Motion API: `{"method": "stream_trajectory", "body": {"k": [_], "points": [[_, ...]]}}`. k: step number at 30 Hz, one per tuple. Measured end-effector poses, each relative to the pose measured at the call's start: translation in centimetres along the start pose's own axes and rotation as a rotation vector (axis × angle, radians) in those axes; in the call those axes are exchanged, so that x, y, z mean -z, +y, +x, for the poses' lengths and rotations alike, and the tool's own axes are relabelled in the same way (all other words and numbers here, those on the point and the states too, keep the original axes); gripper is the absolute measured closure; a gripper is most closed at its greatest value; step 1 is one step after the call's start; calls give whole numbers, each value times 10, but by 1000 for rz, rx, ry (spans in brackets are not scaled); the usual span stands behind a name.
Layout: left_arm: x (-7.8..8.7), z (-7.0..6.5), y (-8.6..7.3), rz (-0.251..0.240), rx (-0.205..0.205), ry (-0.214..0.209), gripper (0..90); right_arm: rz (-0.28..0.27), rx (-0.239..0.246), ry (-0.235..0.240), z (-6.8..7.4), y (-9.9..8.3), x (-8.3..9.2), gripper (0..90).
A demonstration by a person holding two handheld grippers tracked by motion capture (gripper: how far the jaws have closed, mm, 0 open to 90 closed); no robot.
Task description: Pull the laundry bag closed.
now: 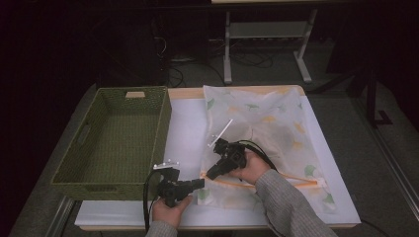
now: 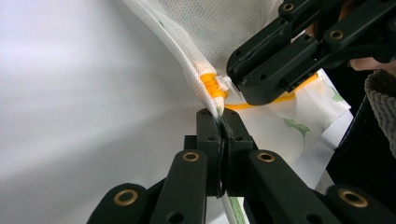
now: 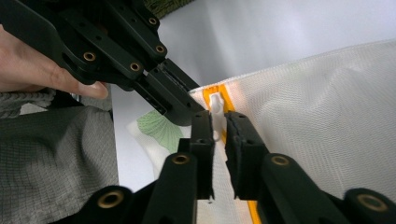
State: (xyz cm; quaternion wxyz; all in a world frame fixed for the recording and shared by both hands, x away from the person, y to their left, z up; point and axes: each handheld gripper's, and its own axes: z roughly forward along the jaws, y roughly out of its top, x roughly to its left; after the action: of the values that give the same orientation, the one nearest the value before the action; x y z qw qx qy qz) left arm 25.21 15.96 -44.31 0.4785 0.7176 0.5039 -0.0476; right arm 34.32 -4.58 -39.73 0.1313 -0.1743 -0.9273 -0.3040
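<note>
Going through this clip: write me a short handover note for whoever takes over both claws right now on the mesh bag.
Left claw: shut on the edge of the mesh bag, just beside the end of the orange zipper.
Right claw: jaws close around the white zipper pull, a narrow gap between them; it appears to grip the pull.
Things: bag lies flat on the white table cover; green basket stands to its left.
Done: bag pinned at its corner, pull reached at the zipper's end.
Left: probably draw the pull along the zipper while the left claw holds the fabric taut.
</note>
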Motion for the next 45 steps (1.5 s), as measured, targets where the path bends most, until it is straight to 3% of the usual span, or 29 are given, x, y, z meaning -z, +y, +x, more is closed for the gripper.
{"method": "stream_trajectory", "body": {"k": [6,15,19,33,38,45], "points": [[-1,-1,0,0,3,-4,878,-10,9,-3,2,2,0,877],[4,0,2,-27,5,1,878,-3,-19,31,-1,-3,-2,765],[2,0,1,-19,6,-6,878,7,-14,20,-3,-4,-4,817],[0,0,0,-6,5,-5,878,-6,9,-20,0,-7,-1,827],[-1,1,-1,3,-2,2,878,-23,-2,9,-2,-7,-1,809],[-2,0,-2,7,-2,0,878,-10,-4,1,-3,-7,-3,827]]}}
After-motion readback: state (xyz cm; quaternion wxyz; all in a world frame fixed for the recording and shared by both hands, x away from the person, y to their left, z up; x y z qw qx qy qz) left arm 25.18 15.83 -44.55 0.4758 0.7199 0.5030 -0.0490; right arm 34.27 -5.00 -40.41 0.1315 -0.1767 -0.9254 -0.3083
